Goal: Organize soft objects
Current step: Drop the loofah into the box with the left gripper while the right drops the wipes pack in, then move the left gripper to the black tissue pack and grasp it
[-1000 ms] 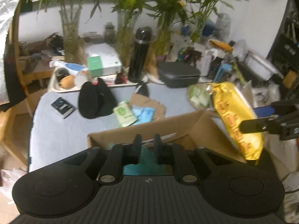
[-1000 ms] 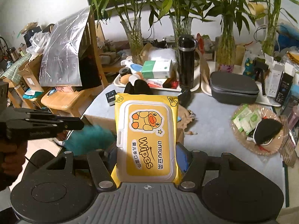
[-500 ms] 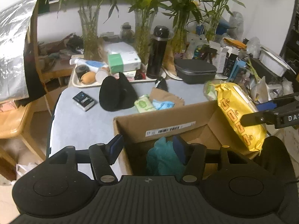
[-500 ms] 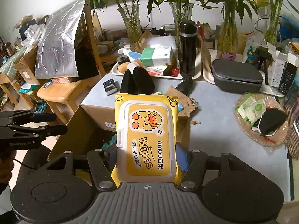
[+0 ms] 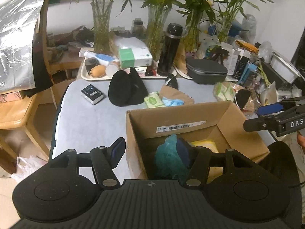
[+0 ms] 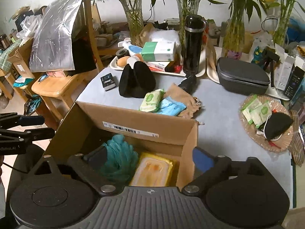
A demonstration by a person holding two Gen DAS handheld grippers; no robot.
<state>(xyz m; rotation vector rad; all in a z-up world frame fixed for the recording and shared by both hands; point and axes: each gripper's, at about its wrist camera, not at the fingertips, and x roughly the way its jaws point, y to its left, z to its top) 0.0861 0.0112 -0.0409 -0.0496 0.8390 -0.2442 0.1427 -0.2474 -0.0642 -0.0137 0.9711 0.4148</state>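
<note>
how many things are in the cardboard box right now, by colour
teal: 1, the fluffy teal item
yellow: 1, the yellow wipes pack
total: 2 visible in the cardboard box; anything beneath them is hidden

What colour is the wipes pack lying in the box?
Yellow; the wipes pack shows best in the right wrist view.
</note>
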